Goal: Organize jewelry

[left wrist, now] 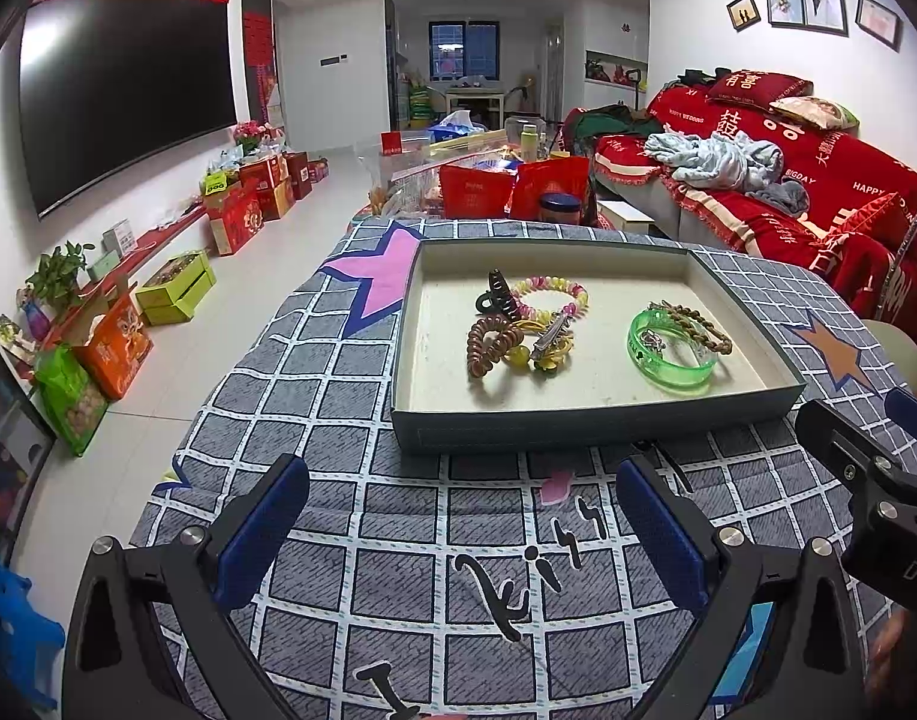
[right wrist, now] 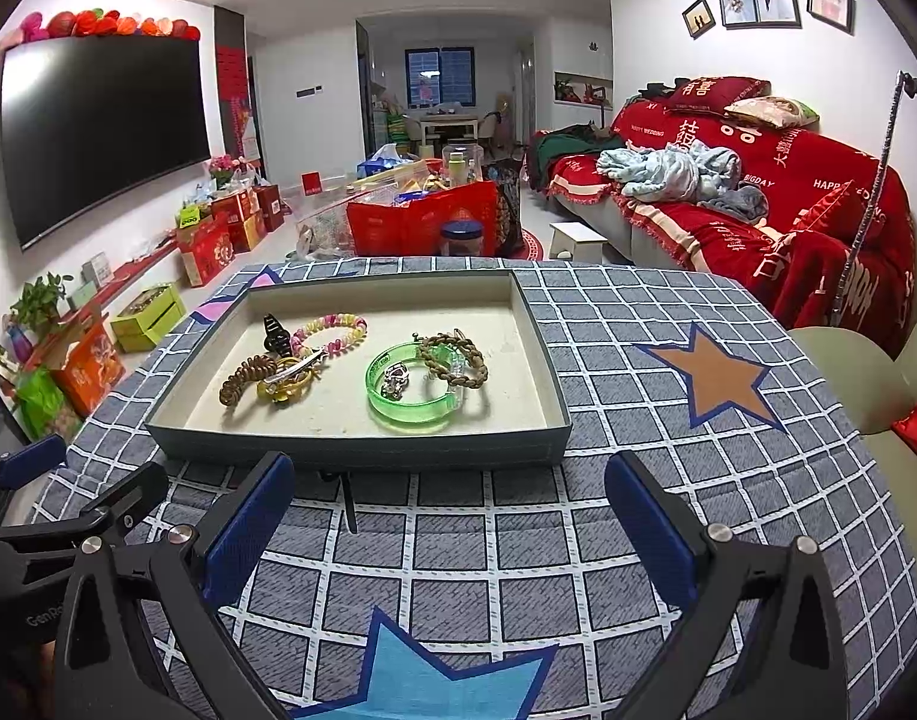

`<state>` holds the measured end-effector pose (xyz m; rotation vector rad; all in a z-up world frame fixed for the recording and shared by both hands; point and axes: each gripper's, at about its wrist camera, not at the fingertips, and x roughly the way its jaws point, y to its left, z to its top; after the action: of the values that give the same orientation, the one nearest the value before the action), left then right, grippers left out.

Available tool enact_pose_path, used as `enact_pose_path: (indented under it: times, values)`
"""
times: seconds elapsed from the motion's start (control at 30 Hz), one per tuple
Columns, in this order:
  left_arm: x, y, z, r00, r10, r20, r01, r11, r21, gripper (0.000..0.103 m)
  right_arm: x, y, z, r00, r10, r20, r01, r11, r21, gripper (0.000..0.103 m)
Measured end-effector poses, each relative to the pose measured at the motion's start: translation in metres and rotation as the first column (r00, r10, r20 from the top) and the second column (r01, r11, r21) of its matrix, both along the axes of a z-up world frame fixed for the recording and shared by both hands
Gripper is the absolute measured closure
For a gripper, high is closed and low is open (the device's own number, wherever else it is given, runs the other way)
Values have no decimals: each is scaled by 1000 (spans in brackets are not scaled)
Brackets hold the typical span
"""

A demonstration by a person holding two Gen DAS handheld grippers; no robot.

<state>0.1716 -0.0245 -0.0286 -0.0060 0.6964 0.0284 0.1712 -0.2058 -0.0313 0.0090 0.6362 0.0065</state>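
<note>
1. The left tool [left wrist: 461, 531], at the bottom of the left wrist view, has its blue-padded fingers [left wrist: 260, 531] spread wide, with nothing between them and only the cloth beneath. The right tool [right wrist: 449, 528] is equally wide apart and empty in its own view, and its black frame shows at the right edge of the left view.
2. Both seem to hover just short of the near wall of the shallow grey cardboard tray [right wrist: 362, 450], probably ready to reach in.
3. The tray lies on a surface covered with a grey checked cloth with stars [right wrist: 668, 324]. A thin dark hairpin-like piece [right wrist: 349, 501] lies on that cloth against the tray's near wall, outside the collection; it looks like the likeliest item left to put in.
4. Inside, two groups appear sorted:
   - centre-left, a brown spiral hair tie [left wrist: 488, 345], black claw clip [left wrist: 495, 294], pastel beaded bracelet [left wrist: 551, 297] and silver clip [left wrist: 548, 336] over yellow pieces;
   - to the right, a translucent green bangle [left wrist: 671, 351] with a braided brown cord bracelet [left wrist: 695, 324] resting across it.
</note>
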Motion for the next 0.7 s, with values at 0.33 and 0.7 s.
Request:
enact_pose_path:
  times: [0.33, 0.7]
  values:
    - [-1, 0, 1, 1000, 1, -1, -1, 1000, 1, 0, 0, 1, 0, 1000, 1, 1, -1, 1000, 2, 0]
    - [0, 0, 0, 1000, 3, -1, -3, 1000, -1, 0, 0, 1, 0, 1000, 1, 1, -1, 1000, 1, 0]
